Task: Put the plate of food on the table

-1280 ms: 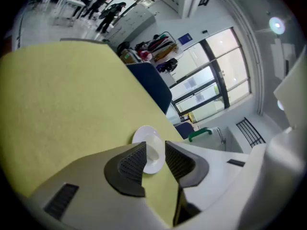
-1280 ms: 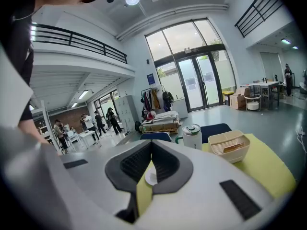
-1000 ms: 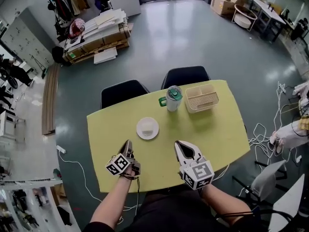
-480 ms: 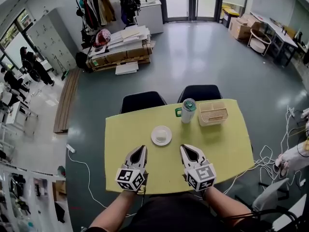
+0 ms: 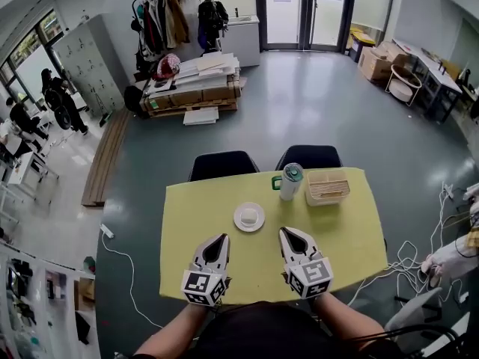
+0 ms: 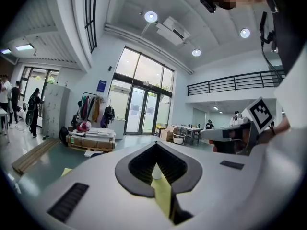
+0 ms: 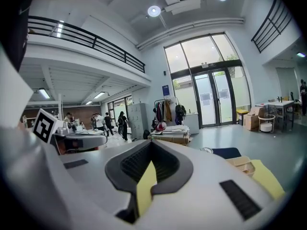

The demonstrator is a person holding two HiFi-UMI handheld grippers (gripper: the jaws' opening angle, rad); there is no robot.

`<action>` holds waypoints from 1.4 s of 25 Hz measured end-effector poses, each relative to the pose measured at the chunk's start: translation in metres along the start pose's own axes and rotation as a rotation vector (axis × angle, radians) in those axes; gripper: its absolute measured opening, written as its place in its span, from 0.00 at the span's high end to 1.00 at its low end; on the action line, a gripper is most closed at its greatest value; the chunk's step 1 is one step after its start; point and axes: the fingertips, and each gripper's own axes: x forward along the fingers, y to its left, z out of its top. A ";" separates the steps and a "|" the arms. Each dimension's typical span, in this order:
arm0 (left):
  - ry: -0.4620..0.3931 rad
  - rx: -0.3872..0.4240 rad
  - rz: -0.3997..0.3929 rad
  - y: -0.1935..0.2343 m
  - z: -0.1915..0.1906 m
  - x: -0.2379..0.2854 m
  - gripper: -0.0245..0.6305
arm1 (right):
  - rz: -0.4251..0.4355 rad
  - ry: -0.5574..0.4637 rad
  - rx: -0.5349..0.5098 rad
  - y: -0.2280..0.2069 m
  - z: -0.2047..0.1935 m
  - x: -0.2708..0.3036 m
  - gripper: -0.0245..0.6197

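Plate of food [image 5: 249, 217] on table [image 5: 344, 234]; L tongs [image 5: 221, 238] & R tongs [image 5: 287, 232] pressed together, empty.

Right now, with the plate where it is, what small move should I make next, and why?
Probably just draw both grippers back toward yourself. The plate of food already sits on the yellow table, apart from the left gripper and right gripper, both shut and empty, so the task looks done.
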 end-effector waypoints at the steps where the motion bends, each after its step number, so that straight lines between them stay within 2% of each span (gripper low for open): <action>1: 0.000 -0.005 -0.001 -0.001 0.000 -0.001 0.95 | 0.000 0.000 -0.001 0.000 0.001 -0.001 0.95; 35: 0.009 -0.044 0.014 0.002 0.001 0.002 0.95 | -0.010 0.001 0.008 0.001 -0.003 -0.002 0.95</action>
